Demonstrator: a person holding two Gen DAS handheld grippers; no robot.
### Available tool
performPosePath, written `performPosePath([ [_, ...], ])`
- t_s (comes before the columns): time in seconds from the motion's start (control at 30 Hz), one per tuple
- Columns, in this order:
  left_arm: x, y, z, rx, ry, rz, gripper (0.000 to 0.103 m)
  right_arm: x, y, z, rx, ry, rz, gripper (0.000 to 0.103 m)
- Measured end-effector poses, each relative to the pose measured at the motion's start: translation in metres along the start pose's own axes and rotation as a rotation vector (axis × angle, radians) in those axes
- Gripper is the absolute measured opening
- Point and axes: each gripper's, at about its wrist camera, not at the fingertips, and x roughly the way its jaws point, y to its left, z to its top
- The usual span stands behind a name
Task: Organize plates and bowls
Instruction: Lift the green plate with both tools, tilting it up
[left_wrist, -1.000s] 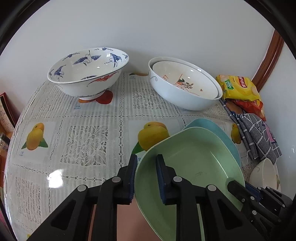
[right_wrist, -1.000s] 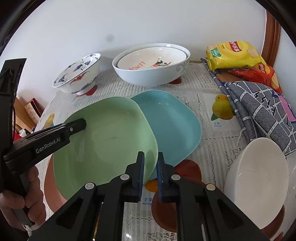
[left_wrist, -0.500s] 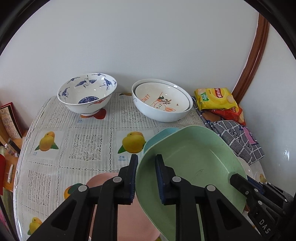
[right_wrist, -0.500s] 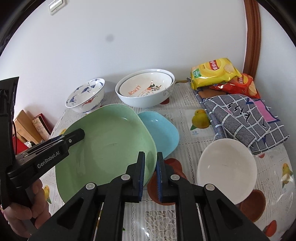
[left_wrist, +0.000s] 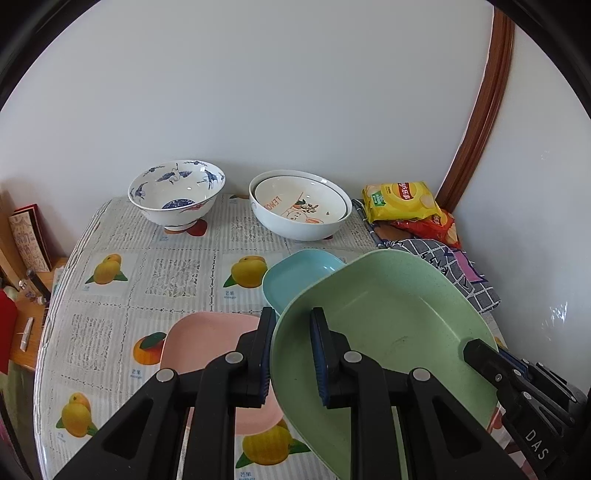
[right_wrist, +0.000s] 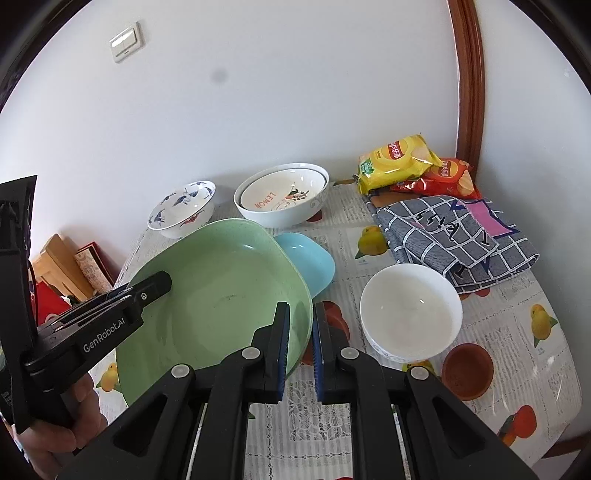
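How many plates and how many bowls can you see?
Plates: 3, the green plate, blue plate, pink plate.
Bowls: 4, the blue-patterned bowl, lemon bowl nested in a white bowl, plain white bowl.
Total: 7.

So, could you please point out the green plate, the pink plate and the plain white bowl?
green plate (right_wrist: 221, 295), right wrist view, inner base.
pink plate (left_wrist: 207, 343), left wrist view, bare upper surface.
plain white bowl (right_wrist: 410, 314), right wrist view, inside bottom.

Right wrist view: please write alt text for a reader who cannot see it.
Two grippers, right and left, hold a green plate by opposite rims above a fruit-print tablecloth. Beyond lie a blue plate and a white bowl.
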Motion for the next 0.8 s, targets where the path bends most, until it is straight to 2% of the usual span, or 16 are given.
performPosePath([
  [0.4,-0.029,0.005,-0.012,-0.029,-0.04,0.027,0.019,-0.025,0.005,-0.008,-0.022,-0.037,0.032,0.011],
  [0.8,-0.028,0.048,-0.032,-0.1,-0.015,0.088,0.019,-0.001,0.035,-0.024,-0.049,0.029,0.097,0.012],
])
